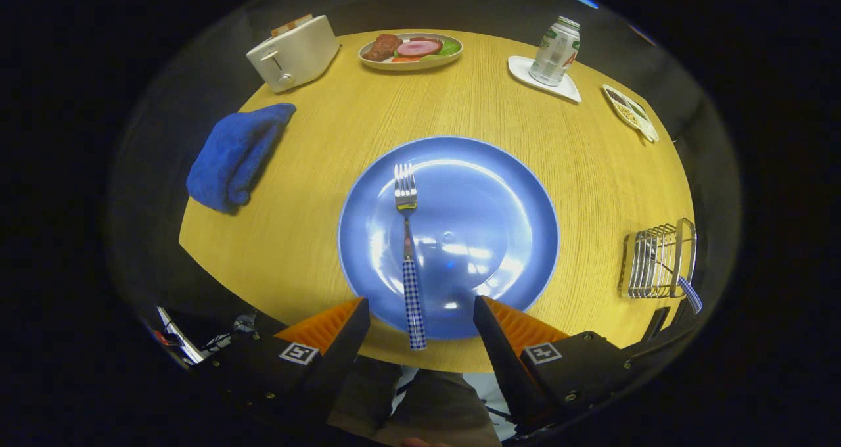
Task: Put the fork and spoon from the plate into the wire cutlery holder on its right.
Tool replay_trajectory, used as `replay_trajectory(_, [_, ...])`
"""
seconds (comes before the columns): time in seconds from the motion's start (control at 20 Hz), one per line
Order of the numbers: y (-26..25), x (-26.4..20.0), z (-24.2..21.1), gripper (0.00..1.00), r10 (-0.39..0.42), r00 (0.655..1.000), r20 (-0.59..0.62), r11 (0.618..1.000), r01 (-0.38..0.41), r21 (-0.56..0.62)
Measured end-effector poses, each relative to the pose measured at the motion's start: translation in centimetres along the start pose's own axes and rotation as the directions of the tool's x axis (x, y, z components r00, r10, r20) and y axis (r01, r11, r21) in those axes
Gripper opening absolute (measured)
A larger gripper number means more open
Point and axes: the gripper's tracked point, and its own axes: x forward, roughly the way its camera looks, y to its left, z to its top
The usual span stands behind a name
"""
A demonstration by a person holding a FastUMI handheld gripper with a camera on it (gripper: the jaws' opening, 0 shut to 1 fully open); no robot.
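Blue round plate (486,190) resting at the middle of the yellow wood-grain surface (315,236), just ahead of the tongs (420,312). Lying on the plate's left half: a metal fork with a blue-and-white checked handle (409,256), tines pointing away, handle end reaching past the near rim and into the gap between the fingers. Tongs spread wide open, gripping nothing, one finger on each side of the fork handle and clear of it. Well to the right of the plate, near the surface's edge: a wire cutlery holder of silvery metal (657,263), with a second blue-and-white checked handle (690,294) poking out at its near right corner; cannot tell what utensil that handle belongs to. To the left of the plate and apart from it: a crumpled blue cloth (236,154). Beyond the cloth, at the far left: a white toaster (294,54) with slices of bread sticking up from its slots. At the far side, beyond the blue plate: an oval dish of meat, ham and greens (410,49). Further right: a clear plastic bottle with a green label (556,51) standing upright on a white coaster (525,69), and past that, near the edge, a small white tray of mixed nuts or grains (631,112).
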Motion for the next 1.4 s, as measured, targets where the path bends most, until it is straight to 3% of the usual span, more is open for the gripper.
replay_trajectory(0.3, [-0.1,1.2,0.7,0.98,-0.007,0.999,-0.052,1.000,0.006,-0.012])
replay_trajectory(0.45, [-0.4,1.2,0.7,0.81,-0.014,0.996,-0.091,1.000,0.012,-0.024])
replay_trajectory(1.0, [-1.8,1.7,1.1,0.81,0.015,0.994,-0.107,1.000,-0.014,0.009])
replay_trajectory(1.1, [-1.7,2.3,0.2,0.31,0.018,0.988,-0.156,1.000,-0.018,-0.003])
replay_trajectory(1.25, [-1.8,4.1,-0.7,0.36,0.013,0.987,-0.158,1.000,-0.015,-0.012])
replay_trajectory(1.3, [-1.7,3.7,-0.2,0.10,0.015,0.985,-0.171,1.000,-0.019,-0.021])
replay_trajectory(1.4, [-1.9,2.8,0.0,0.10,0.024,0.983,-0.184,0.999,-0.032,-0.042])
